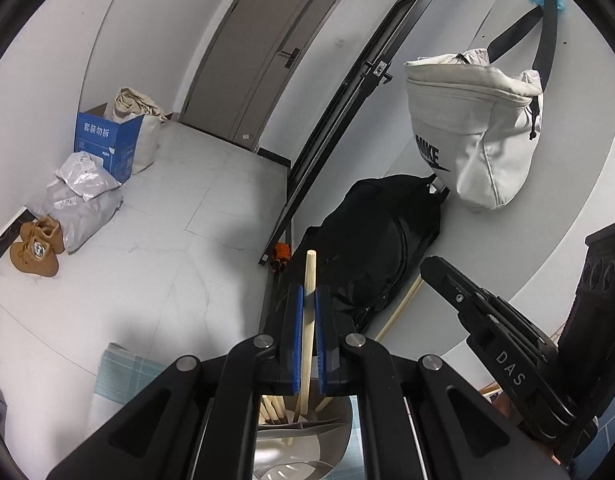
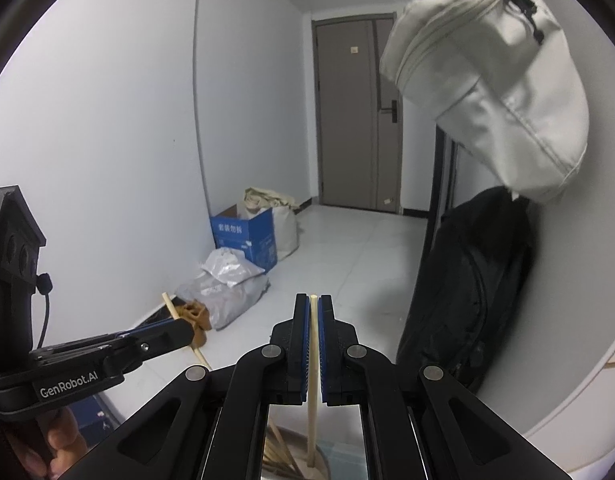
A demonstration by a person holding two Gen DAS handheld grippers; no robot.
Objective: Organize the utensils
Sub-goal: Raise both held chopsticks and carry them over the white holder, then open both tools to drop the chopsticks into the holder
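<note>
Chopsticks were the items in hand: each hand-held gripper was clenched on a single pale wooden stick.

Left hand-held gripper (image 1: 309,294): ribbed blue pads set in matte black plastic jaws, closed on a round, smooth, light-wood chopstick (image 1: 308,320). The stick stood nearly upright between the pads, its blunt end poking up past the fingertips and its lower part running down out of the jaws. Below the jaws, a shiny metal container (image 1: 307,444) with a curved rim held several more wooden sticks, leaning at angles.

Right hand-held gripper (image 2: 313,300): same black body and blue pads, closed tight on a thinner-looking cream chopstick (image 2: 313,360), which ran straight along the gap between the pads, its tip level with the fingertips. More wooden sticks showed below in that view, partly hidden.

Each gripper appeared in the other's view, off to the side; part of a hand showed under each.

Background: glossy pale floor tiles (image 1: 179,208), a blue cardboard box (image 1: 107,144), crumpled silvery plastic mailers (image 1: 83,192), tan suede shoes (image 1: 37,246), a soft black backpack (image 1: 379,240) leaning on the wall, and an off-white canvas bag (image 1: 475,128) hanging above it by a black strap.
</note>
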